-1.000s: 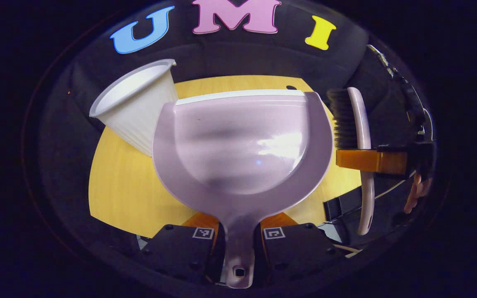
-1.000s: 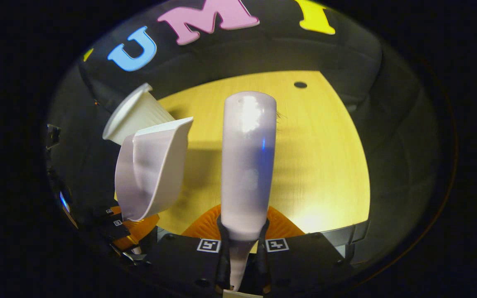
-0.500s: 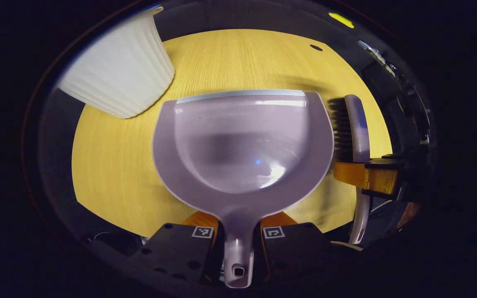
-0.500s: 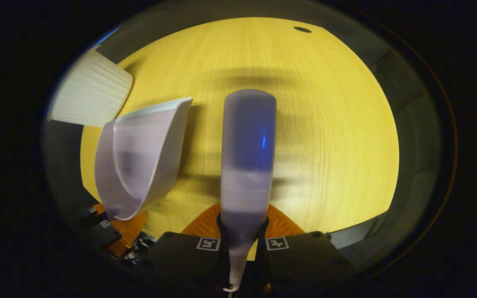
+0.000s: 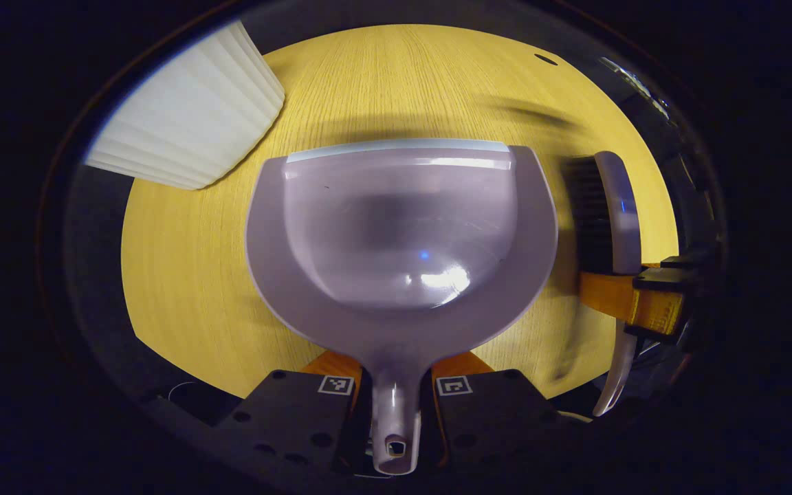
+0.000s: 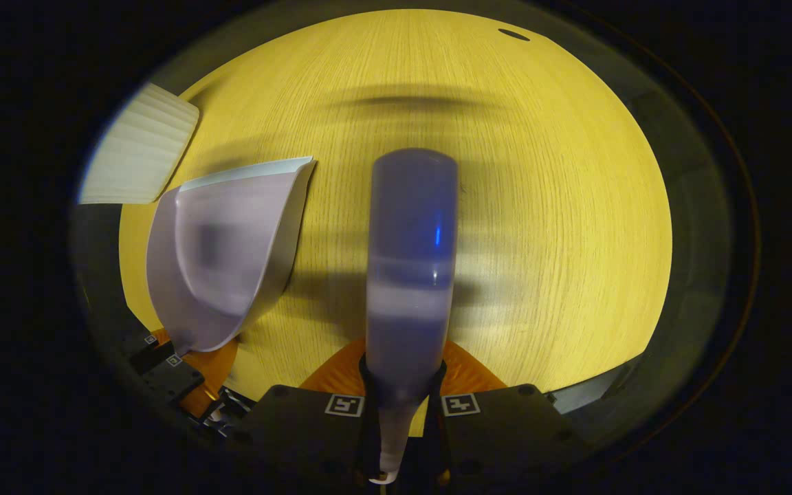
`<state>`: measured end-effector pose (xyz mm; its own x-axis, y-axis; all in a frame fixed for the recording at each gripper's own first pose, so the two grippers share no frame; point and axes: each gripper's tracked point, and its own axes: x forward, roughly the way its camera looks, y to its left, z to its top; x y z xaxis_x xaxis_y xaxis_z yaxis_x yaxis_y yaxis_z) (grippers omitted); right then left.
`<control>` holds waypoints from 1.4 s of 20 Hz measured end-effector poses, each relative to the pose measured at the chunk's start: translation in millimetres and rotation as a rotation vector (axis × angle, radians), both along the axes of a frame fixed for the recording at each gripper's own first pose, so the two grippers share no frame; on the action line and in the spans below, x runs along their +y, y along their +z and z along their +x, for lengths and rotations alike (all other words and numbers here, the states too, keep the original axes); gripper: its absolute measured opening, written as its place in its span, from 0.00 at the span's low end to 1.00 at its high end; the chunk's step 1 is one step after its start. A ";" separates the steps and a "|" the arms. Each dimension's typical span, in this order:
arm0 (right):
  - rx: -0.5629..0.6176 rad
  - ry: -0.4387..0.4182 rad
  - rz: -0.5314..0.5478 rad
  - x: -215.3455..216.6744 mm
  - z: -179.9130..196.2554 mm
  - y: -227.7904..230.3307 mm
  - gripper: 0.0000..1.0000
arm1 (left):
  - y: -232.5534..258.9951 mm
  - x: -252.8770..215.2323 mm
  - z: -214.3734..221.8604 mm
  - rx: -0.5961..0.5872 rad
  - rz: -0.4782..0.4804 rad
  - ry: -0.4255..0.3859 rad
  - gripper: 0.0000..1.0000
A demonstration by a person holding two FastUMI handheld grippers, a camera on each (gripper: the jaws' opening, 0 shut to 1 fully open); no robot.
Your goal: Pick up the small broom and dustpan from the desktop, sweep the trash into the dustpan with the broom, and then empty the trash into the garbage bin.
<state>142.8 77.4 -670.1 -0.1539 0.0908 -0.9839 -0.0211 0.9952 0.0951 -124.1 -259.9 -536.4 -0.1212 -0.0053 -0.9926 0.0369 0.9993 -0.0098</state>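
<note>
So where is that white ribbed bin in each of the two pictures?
Left gripper view: the white ribbed bin sits at the upper left, beyond the dustpan.
Right gripper view: the bin lies at the far left edge, above the dustpan.
Shared landmark: the dark round hole in the desktop, at the upper right in both.

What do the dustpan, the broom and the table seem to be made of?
Dustpan: probably smooth, glossy plastic; a bright highlight shines in its scoop.
Broom: the back looks like the same smooth plastic, with dark bristles beside it.
Table: wood or wood-look laminate; fine straight grain lines, matte.
</note>
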 end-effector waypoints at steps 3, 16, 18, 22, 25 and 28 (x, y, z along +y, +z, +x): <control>0.043 0.010 -0.010 -1.0 -8.1 5.0 0.29 | -0.1 0.7 -6.4 0.037 -0.006 -0.013 0.28; 0.066 0.011 -0.035 -0.8 -14.0 10.4 0.46 | 15.3 5.3 -14.9 0.099 0.008 0.017 0.83; 0.059 0.013 -0.041 -2.9 -16.3 19.1 0.60 | 21.1 0.0 -16.6 0.087 -0.006 0.008 0.83; 0.001 -0.017 -0.031 -2.3 -15.8 31.1 1.00 | 41.1 -6.2 -14.7 0.024 -0.021 -0.010 0.83; -0.064 -0.020 0.000 -1.7 -17.8 55.0 0.95 | 63.1 -1.7 -14.0 -0.081 -0.001 -0.023 0.83; -0.160 -0.057 0.036 -6.0 -21.4 88.0 0.95 | 93.0 -1.0 -22.4 -0.200 -0.010 -0.018 0.83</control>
